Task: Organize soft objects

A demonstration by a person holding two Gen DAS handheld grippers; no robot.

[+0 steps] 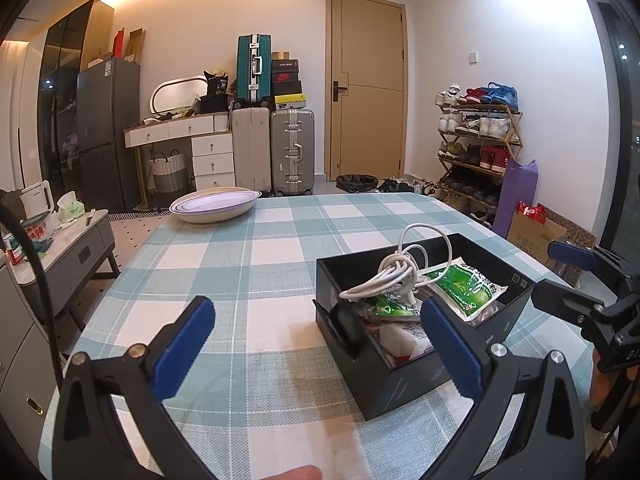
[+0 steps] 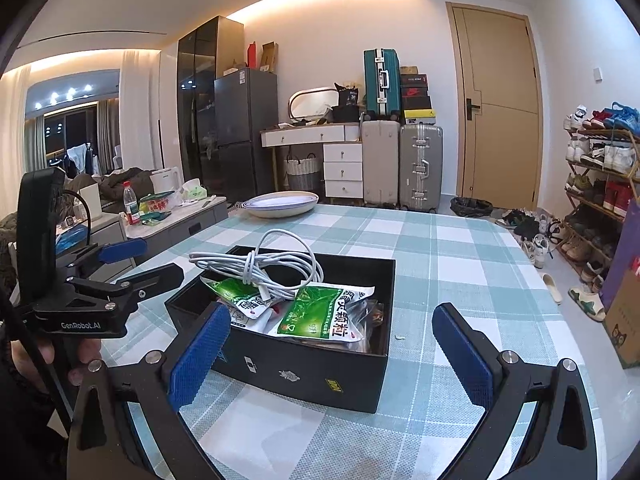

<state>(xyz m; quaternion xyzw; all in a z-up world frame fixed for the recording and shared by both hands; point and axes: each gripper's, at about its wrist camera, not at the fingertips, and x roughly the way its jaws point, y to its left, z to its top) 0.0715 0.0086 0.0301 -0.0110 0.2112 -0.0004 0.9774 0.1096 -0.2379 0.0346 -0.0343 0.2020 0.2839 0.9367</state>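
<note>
Atop pkts in black box point(image 2: 304, 368): coiled white cable point(image 2: 264, 264); both hand-held grippers wide open, empty.

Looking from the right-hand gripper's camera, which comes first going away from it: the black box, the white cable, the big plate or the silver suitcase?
Nearest first from the right gripper:
1. Black box, just ahead on the table.
2. White cable, coiled atop the packets inside the box.
3. Plate, at the table's far left edge.
4. Silver suitcase, standing by the back wall.
</note>
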